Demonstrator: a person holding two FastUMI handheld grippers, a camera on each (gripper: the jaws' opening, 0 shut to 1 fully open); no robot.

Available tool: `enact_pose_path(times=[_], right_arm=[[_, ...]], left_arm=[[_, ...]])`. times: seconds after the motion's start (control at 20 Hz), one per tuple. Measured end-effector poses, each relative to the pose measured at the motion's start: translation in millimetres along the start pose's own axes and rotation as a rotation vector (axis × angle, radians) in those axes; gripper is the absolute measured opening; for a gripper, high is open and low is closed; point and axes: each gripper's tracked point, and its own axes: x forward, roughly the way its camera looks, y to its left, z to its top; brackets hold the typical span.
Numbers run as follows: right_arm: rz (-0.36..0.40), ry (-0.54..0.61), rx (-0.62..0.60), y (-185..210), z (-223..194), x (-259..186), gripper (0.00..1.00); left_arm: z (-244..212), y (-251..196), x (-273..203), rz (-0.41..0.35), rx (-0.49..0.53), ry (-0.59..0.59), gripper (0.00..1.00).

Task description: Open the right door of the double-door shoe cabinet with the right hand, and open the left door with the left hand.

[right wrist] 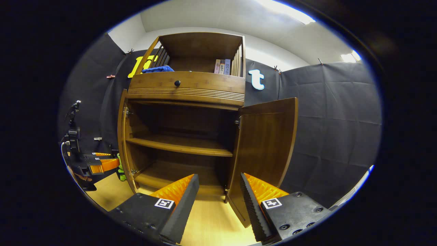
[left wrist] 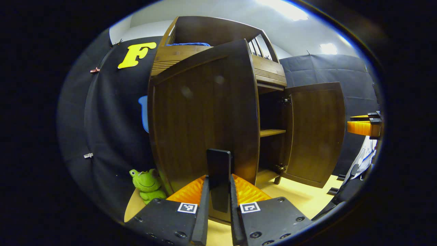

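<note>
The brown shoe cabinet [right wrist: 187, 85] stands with both doors swung out. In the left gripper view the left door [left wrist: 205, 112] faces me close up, and my left gripper [left wrist: 219, 181] is shut on its dark upright handle [left wrist: 219, 164]. The right door [left wrist: 317, 133] hangs open beyond it. In the right gripper view the right door [right wrist: 266, 147] stands open just ahead and to the right. My right gripper [right wrist: 218, 194] is open, holds nothing and is apart from the door. The left gripper [right wrist: 102, 164] shows at the far left, by the edge-on left door [right wrist: 121, 136].
Bare shelves [right wrist: 181, 145] fill the cabinet's inside. Above are a drawer with a knob [right wrist: 177, 83], a blue cloth [right wrist: 157, 69] and books [right wrist: 222, 66]. A green frog toy [left wrist: 147, 184] sits on the pale wooden floor [right wrist: 211, 222] left of the cabinet.
</note>
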Motion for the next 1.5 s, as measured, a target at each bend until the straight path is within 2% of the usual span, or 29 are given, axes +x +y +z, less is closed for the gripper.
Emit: enact_pose_path(times=[0.35,0.5,0.7,0.75,0.8,0.9,1.1,1.25,1.3,1.5], right_arm=[[0.036,0.024,0.079,22,-3,6,0.78],[0.039,0.04,0.089,27,-9,9,0.78],[0.053,0.088,0.082,37,-20,14,0.78],[0.059,0.091,0.075,40,-19,13,0.78],[0.062,0.089,0.066,42,-18,13,0.78],[0.06,0.081,0.043,45,-13,12,0.78],[0.054,0.061,0.025,44,-6,8,0.78],[0.058,0.07,0.017,44,-8,9,0.78],[0.064,0.072,0.012,45,-9,9,0.78],[0.105,0.095,0.008,54,-21,10,0.78]], left_arm=[[-6,45,-39,0.098,0.016,-0.002,0.29],[-14,76,-52,0.176,0.039,0.024,0.25],[-15,120,-64,0.281,0.007,0.01,0.2],[-14,123,-64,0.276,-0.011,-0.001,0.11],[-13,125,-64,0.277,-0.031,-0.005,0.1],[-13,126,-67,0.275,-0.04,-0.01,0.14],[-10,127,-72,0.288,-0.038,-0.007,0.14],[13,124,-87,0.295,-0.051,-0.045,0.14],[8,122,-90,0.299,-0.049,0.003,0.14],[43,106,-123,0.328,0.082,-0.039,0.15]])
